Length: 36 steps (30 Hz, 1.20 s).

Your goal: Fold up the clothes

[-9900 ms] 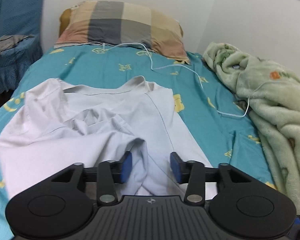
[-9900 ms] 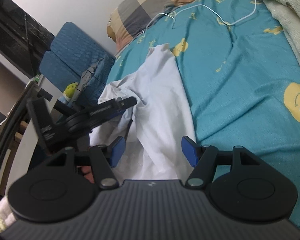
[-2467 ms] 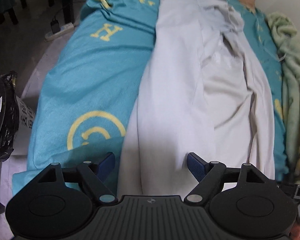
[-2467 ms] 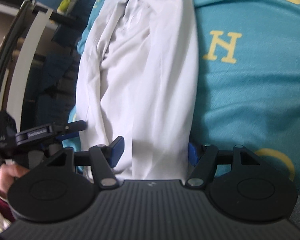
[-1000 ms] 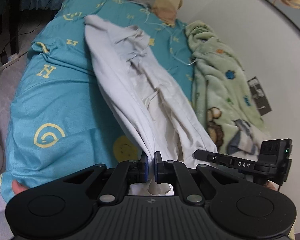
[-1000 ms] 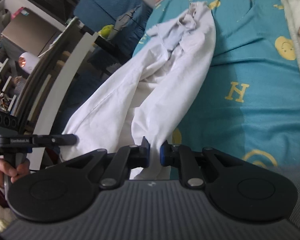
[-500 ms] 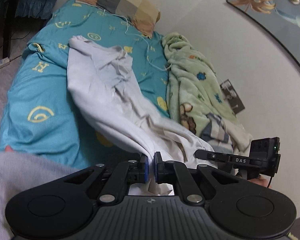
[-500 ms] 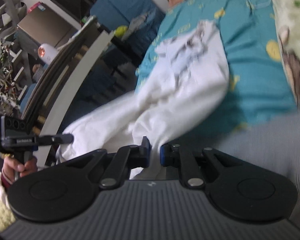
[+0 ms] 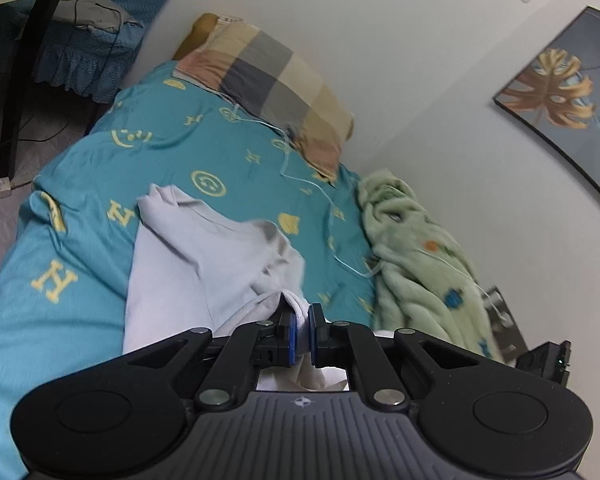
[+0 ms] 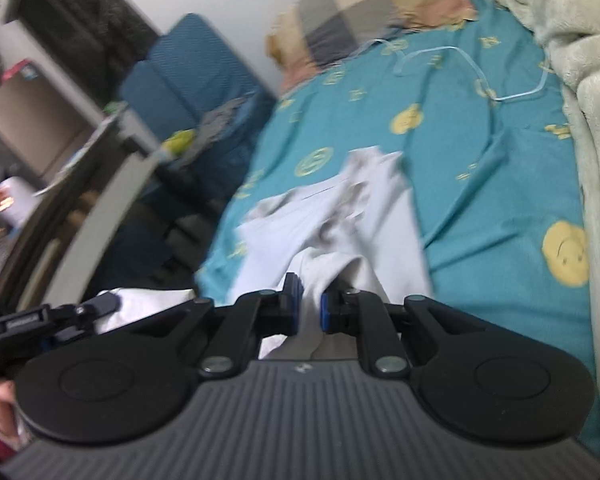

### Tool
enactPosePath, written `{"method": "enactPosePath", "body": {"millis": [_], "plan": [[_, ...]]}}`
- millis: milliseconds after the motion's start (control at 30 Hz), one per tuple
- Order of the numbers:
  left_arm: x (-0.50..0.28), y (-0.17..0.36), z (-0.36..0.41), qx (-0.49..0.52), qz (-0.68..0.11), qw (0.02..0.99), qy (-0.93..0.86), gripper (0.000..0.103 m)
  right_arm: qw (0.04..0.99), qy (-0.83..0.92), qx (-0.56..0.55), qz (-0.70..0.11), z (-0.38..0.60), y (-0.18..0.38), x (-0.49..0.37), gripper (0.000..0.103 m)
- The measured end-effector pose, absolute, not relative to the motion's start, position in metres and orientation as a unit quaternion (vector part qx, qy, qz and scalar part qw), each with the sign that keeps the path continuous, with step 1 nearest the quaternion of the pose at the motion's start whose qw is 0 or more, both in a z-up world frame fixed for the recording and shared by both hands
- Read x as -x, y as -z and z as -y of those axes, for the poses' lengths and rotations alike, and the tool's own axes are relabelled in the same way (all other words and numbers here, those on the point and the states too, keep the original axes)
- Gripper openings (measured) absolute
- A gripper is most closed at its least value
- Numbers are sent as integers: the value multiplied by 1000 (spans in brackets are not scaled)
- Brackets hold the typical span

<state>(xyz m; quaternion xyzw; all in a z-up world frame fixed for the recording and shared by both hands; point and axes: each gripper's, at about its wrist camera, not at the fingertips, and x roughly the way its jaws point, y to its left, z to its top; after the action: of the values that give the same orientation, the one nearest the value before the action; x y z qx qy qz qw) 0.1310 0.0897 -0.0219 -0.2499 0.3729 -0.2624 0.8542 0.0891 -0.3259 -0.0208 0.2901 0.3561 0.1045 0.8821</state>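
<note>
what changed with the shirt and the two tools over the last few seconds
Both tools, open 2.5 s ago, closed on the white cotton shirt: left tool, right tool. They lifted its near end and carried it toward the checked pillow. The green fleece blanket stayed put.

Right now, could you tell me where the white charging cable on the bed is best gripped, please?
Grip the white cable on its slack loop lying flat on the teal sheet, beside the green blanket. Come from above, tongs across the strand: it is free there, while its upper end runs under the plaid pillow.

The left hand-held gripper [image 9: 303, 330] pinched an edge of the white shirt [image 9: 204, 264], which lay on the teal bed [image 9: 80, 264].
</note>
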Motion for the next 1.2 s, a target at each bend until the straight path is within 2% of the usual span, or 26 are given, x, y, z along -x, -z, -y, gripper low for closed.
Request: {"method": "enactPosePath", "body": {"millis": [100,367,567,667,733,800,867,933,1000,1100,1200], "plan": [[-176,58,-82,250,-386,855,238,7,874,-88,-310,-364,337,52,-124,14],[-242,133,-61,190,-442,855,193,7,875,-71,-265,-398,326,110,-181,14],[-248,141,-55,174,-453,853,193,9,877,-73,-242,-407,321,123,-188,15],[-241,133,-49,155,-455,855,196,14,888,-69,-220,-397,315,114,-183,15],[-231,124,-47,145,-449,859,199,22,895,-62,-209,-390,311,105,-178,17],[-219,114,-43,126,-440,867,198,35,900,-65,-206,-378,308,94,-171,24],[-202,100,-40,114,-430,874,196,43,909,-70,-197,-362,305,83,-162,47],[-183,87,-38,112,-415,880,199,58,916,-67,-196,-343,305,72,-147,63],[-162,75,-37,103,-401,889,199,65,916,-70,-210,-333,306,62,-128,63],[-128,62,-34,78,-386,898,197,71,915,-76,-231,-321,309,50,-96,63],[-97,51,-32,59,-374,904,199,81,921,-80,-213,-317,303,37,-65,64]]}}
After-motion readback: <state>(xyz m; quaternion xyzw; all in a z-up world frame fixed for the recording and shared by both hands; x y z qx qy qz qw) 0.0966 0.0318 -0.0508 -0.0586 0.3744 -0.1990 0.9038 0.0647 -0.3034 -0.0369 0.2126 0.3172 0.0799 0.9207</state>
